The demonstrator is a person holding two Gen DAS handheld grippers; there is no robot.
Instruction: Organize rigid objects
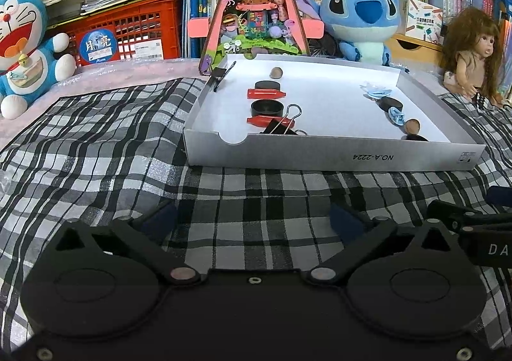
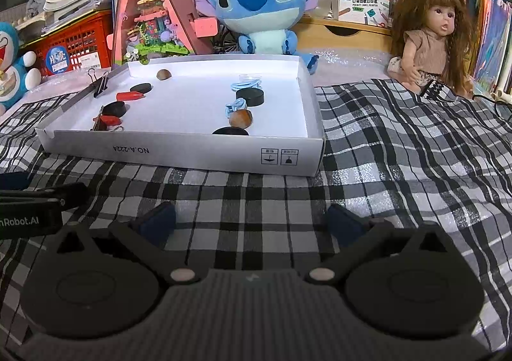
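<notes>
We hold both grippers low over the checked cloth (image 1: pixel 256 188), in front of the white box (image 1: pixel 320 156). Our left gripper (image 1: pixel 252 217) is spread wide and holds nothing. Our right gripper (image 2: pixel 252 217) is spread wide too, and holds nothing.

The small things all lie inside the box, in two loose lines. On the left side we see a brown nut (image 1: pixel 276 72), a black cap (image 1: pixel 267 85), a red piece (image 1: pixel 265 93), a black cup (image 1: pixel 267 107) and a black clip (image 1: pixel 281 127). Another black clip (image 2: pixel 100 82) sits on the left wall. On the right side lie blue rings (image 2: pixel 244 84), a black puck (image 2: pixel 250 96) and another brown nut (image 2: pixel 240 118). A dark round thing by the front wall is half hidden, maybe another cap.

The things may be sorted already, or waiting to be sorted; we cannot tell. If we reach in, we should go slowly over the front wall, come down straight on one thing and not bump its neighbors.
</notes>
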